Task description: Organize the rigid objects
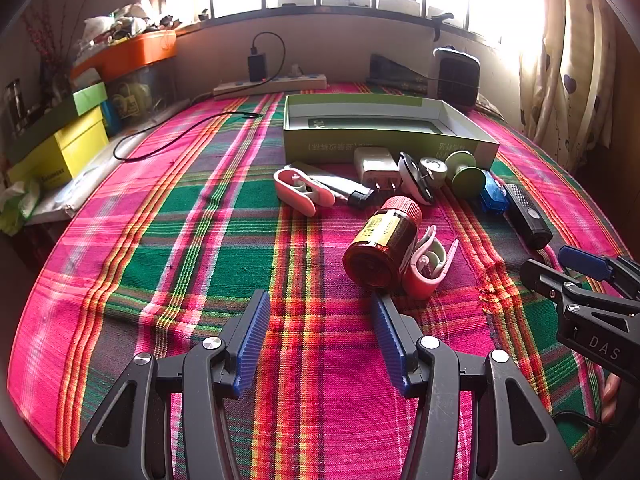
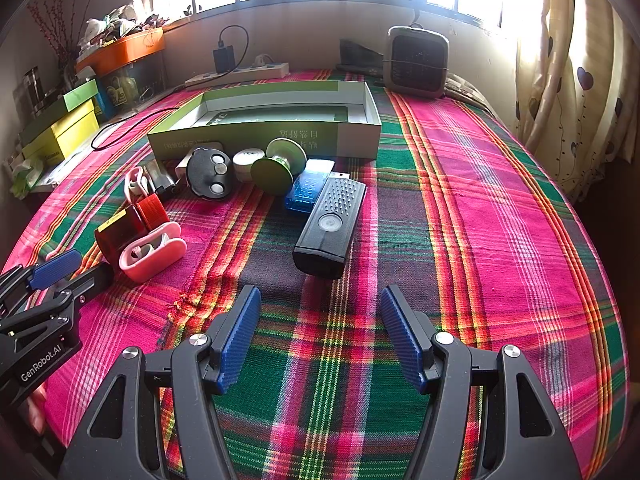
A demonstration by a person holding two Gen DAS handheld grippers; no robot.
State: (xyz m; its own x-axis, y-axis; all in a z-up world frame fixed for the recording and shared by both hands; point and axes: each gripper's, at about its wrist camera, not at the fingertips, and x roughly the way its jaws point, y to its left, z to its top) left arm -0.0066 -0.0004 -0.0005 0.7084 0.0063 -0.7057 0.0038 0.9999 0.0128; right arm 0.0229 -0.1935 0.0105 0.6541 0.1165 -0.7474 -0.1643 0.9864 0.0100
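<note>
An open green box [image 1: 384, 140] [image 2: 264, 136] lies on the plaid cloth, with small objects in a row before it. A brown bottle with a red cap [image 1: 382, 246] [image 2: 128, 220] lies on its side next to a pink clip [image 1: 428, 268] [image 2: 154, 254]. A black remote-like device [image 2: 330, 226] [image 1: 526, 216] lies beside a blue translucent piece [image 2: 306, 192] [image 1: 494, 196]. A green spool [image 2: 276, 166] [image 1: 466, 172], a white charger [image 1: 378, 166], a black disc [image 2: 210, 178] and another pink clip [image 1: 304, 190] lie there too. My left gripper [image 1: 318, 320] is open, just short of the bottle. My right gripper [image 2: 320, 316] is open, just short of the black device.
A power strip with a plugged charger [image 1: 270, 82] and a small heater [image 2: 416, 62] stand at the back. Yellow and green boxes [image 1: 60, 148] and an orange bin [image 1: 128, 54] are stacked at the left. A curtain [image 2: 576, 80] hangs at the right.
</note>
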